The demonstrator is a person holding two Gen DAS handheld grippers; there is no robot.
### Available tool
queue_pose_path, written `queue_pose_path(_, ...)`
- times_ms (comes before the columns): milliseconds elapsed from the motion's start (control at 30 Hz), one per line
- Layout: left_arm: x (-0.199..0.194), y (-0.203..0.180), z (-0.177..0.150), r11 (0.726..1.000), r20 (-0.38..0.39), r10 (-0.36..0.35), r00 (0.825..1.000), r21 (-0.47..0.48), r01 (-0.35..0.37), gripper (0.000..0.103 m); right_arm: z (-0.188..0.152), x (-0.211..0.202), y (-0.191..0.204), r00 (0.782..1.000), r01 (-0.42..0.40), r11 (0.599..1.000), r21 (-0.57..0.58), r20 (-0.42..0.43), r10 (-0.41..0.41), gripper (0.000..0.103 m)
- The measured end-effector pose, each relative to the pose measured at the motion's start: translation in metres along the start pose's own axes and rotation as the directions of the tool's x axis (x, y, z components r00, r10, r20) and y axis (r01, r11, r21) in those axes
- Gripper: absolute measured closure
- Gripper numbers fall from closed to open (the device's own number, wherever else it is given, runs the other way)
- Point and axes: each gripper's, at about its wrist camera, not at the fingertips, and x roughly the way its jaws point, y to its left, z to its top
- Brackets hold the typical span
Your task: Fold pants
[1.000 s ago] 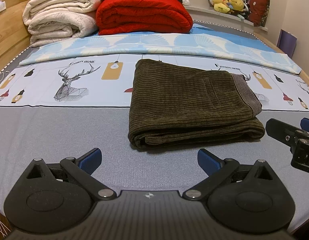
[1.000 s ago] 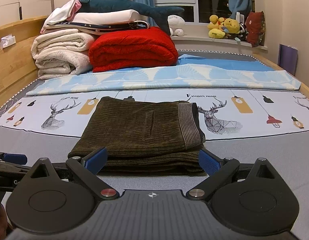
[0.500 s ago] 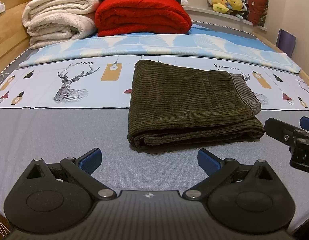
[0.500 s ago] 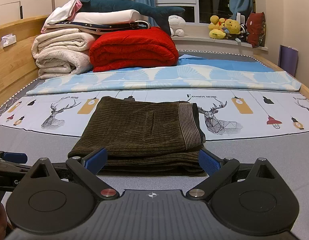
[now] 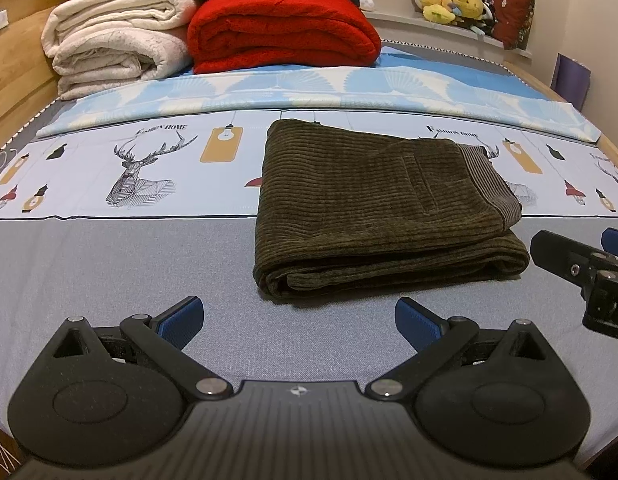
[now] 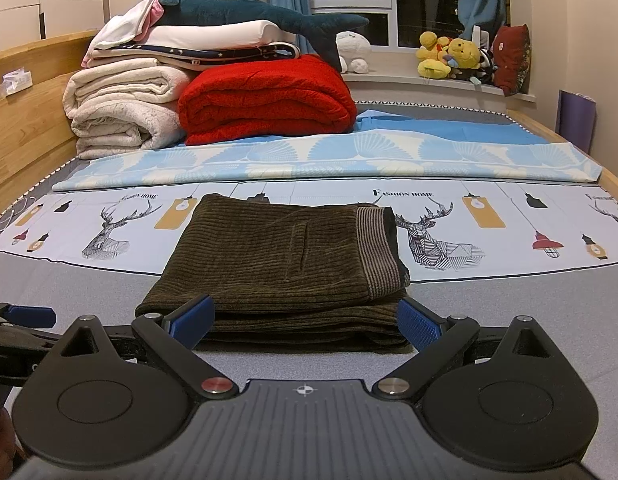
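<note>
Dark olive corduroy pants (image 5: 381, 204) lie folded in a flat rectangular stack on the bed, waistband to the right; they also show in the right wrist view (image 6: 281, 264). My left gripper (image 5: 299, 322) is open and empty, hovering over the grey sheet just in front of the stack's left corner. My right gripper (image 6: 307, 320) is open and empty, close in front of the stack's near edge, not touching it. The right gripper shows at the right edge of the left wrist view (image 5: 589, 264). The left gripper shows at the left edge of the right wrist view (image 6: 21, 324).
The bed (image 5: 89, 264) has a grey sheet and a printed deer panel (image 5: 141, 172). Folded white blankets (image 5: 113, 48) and a red blanket (image 5: 281, 32) are stacked at the head. Plush toys (image 6: 449, 56) sit on the windowsill. A wooden frame (image 6: 25, 120) runs along the left.
Both grippers have stayed nearly still, with only a slight camera drift. The pants have not moved.
</note>
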Motion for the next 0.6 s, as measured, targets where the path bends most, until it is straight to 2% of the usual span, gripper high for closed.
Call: queue_pose_path(600,0.0010,0.0006,-0.0008,1.000,0.003,-0.008,1.000,0.009,0.008,0.001,0.0008,-0.0003,0.0014,1.000,0.000,1.000,-0.011,-0.003,0.000,0.005)
